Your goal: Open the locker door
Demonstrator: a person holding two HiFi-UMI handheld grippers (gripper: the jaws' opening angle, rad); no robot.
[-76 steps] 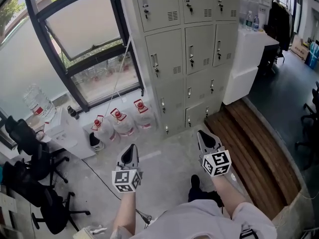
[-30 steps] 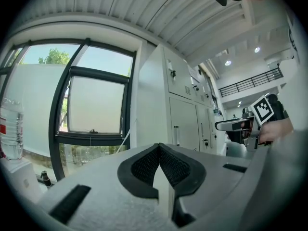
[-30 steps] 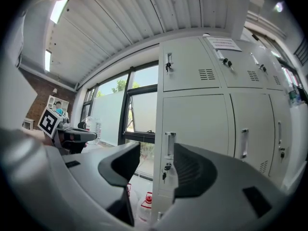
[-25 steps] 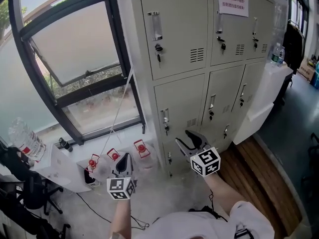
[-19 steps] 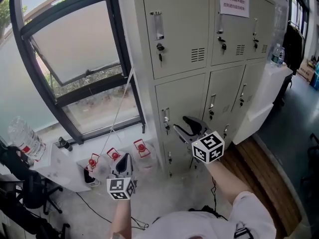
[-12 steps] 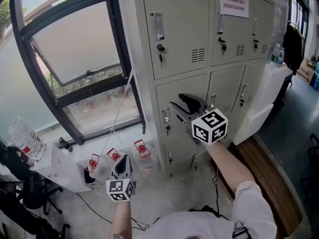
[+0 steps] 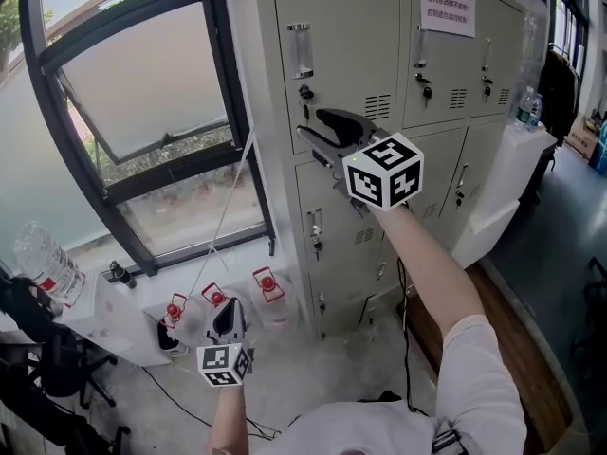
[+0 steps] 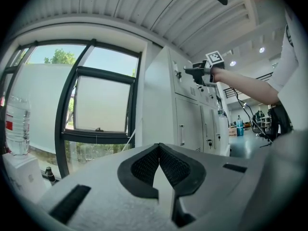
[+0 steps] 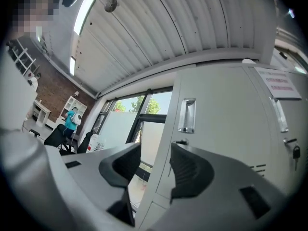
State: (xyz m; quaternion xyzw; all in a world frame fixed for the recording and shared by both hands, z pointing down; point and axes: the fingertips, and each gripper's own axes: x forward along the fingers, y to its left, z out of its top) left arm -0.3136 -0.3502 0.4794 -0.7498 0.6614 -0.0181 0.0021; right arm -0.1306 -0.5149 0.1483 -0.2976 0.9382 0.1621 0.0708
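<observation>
Hovering just beside the lock (image 7: 305, 93) of the upper-left locker door (image 7: 341, 27), which is closed, the right gripper (image 7: 313, 124) is holding its jaws apart and empty. The left gripper (image 7: 226, 318) is hanging low, jaws pressed together, over the grey floor (image 7: 313, 349) beside the window (image 7: 142, 74).

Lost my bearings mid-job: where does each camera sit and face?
Head view: head-mounted, looking down at lockers; right gripper, left gripper, forearms show.
Left gripper view: low, facing window and lockers; shut jaws show.
Right gripper view: raised, facing a locker handle; open jaws show.
Shared: head and left gripper views both show the right gripper.
</observation>
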